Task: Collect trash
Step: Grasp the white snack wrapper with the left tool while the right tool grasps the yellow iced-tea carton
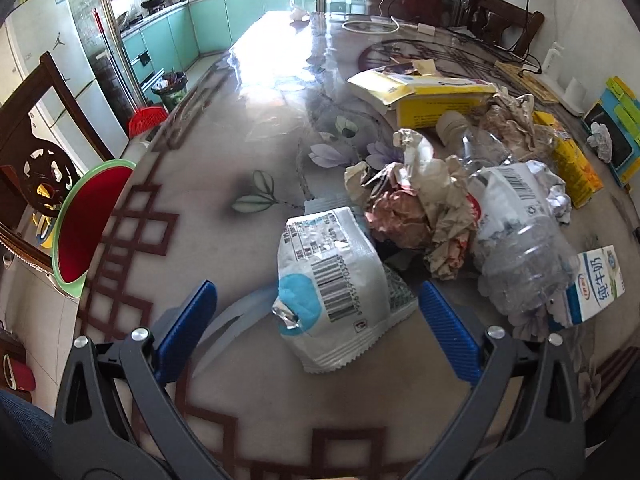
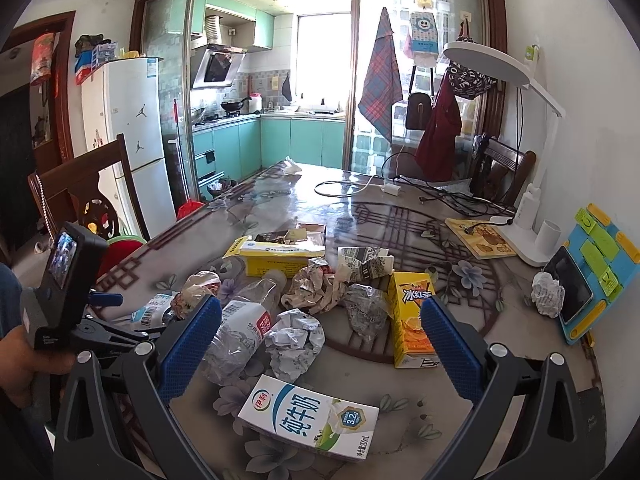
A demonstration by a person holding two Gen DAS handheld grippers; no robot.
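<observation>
Left wrist: left gripper (image 1: pixel 316 312) wide apart around snack wrapper (image 1: pixel 336 288)

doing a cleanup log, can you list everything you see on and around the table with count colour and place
snack wrapper: 1, white and blue, table edge, between the left fingers
plastic bottle: 1, clear with red-white label, lying in the pile
milk carton: 1, white-green, lying nearest the right gripper
tea carton: 1, yellow, right of pile
crumpled paper: several wads, white and tan, mid pile; one apart by the phone
yellow box: 1, open, behind pile
bin: 1, red with green rim, beside table
desk lamp: 1, white, far right
left gripper: open, blue pads
right gripper: open, blue pads
</observation>
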